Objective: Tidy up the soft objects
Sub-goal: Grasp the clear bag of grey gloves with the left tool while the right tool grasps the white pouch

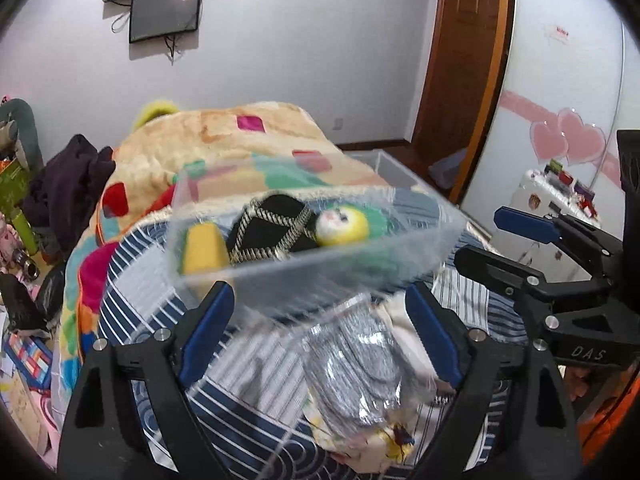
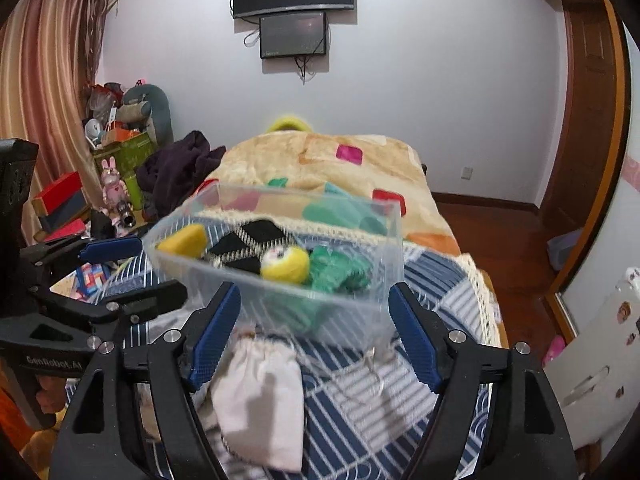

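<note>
A clear plastic bin (image 1: 304, 240) sits on a bed with a blue and white striped quilt (image 1: 248, 364), seen blurred in both wrist views. Inside the bin lie a yellow soft piece (image 1: 204, 252), a black item with pale diamond trim (image 1: 276, 228), a round yellow toy with a white face (image 1: 340, 224) and something green (image 2: 340, 272). The blur keeps these from being told apart any finer, and the near wall of the bin smears their lower edges.

The left gripper (image 1: 320, 336) has its blue-padded fingers (image 1: 208, 332) spread wide, either side of the bin's near end, holding nothing. Whether the pads touch the plastic is hard to tell. Between them, closer to the camera, lies a grey knitted thing in a clear wrapper (image 1: 356, 368), its lower part cut off by the gripper body.

The right gripper (image 2: 316, 336) also stands wide apart and empty, its fingers (image 2: 412, 340) framing the bin's near wall. Beneath it a white cloth pouch (image 2: 264, 396) rests on the quilt, partly hidden behind the left-hand finger.

Beyond the bin a beige blanket with coloured squares (image 2: 320, 160) is heaped on the bed. A dark garment (image 2: 180, 168) lies at its left edge. Two dark screens (image 2: 294, 4) hang on the white wall.
</note>
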A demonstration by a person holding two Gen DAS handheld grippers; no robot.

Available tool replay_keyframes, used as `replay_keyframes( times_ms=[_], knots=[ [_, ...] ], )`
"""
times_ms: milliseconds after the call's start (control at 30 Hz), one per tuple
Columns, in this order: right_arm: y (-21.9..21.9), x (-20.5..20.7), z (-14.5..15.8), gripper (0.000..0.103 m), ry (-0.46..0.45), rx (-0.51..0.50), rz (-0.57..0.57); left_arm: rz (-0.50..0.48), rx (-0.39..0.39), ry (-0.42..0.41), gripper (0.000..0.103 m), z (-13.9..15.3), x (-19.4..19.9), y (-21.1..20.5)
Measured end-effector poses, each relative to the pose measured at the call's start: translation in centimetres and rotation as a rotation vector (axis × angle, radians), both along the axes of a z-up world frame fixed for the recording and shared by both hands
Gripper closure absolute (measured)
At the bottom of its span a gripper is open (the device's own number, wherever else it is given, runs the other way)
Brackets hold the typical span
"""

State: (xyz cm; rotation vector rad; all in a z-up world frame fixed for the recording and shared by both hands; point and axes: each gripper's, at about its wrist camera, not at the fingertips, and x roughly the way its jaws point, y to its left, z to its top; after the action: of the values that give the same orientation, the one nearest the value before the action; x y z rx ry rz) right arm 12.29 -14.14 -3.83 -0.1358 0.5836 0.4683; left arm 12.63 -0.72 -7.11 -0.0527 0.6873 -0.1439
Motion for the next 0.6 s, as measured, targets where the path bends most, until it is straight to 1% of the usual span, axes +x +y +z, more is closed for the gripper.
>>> replay_keyframes(
  times_ms=[100, 233, 300, 367, 400, 500, 567, 600],
  knots=[
    [-0.3, -0.1, -1.3, 0.029, 0.029, -0.017, -0.009, -0.003, -0.019, 0.04, 0.015, -1.6, 0.0, -0.3],
    [-1.1, -0.5, -2.7, 0.029, 0.084, 0.008, -0.005, 0.007, -0.017, 0.074, 0.015, -3.3, -0.1, -0.5],
    [-1.3, -0.6, -3.4, 0.029, 0.111, 0.019, 0.001, 0.006, -0.021, 0.088, 0.017, -4.0, -0.2, -0.4],
    [-1.2, -0.7, -3.8, 0.029, 0.127, 0.016, 0.01, 0.006, -0.03, 0.102, 0.025, -4.6, -0.3, -0.3],
    [-1.0, -0.9, -4.1, 0.029, 0.133, 0.016, 0.014, 0.014, -0.041, 0.107, 0.026, -4.9, -0.4, -0.2],
    [-0.5, -1.2, -4.6, 0.029, 0.158, 0.028, 0.042, 0.013, -0.104, 0.122, 0.036, -5.5, -0.6, 0.4],
    [-0.1, -1.3, -5.1, 0.029, 0.171, 0.024, 0.056, 0.006, -0.129, 0.125, 0.048, -5.7, -0.7, 0.5],
    [0.1, -1.2, -5.3, 0.029, 0.178, 0.02, 0.064, 0.0, -0.135, 0.123, 0.051, -5.7, -0.8, 0.4]
  ],
)
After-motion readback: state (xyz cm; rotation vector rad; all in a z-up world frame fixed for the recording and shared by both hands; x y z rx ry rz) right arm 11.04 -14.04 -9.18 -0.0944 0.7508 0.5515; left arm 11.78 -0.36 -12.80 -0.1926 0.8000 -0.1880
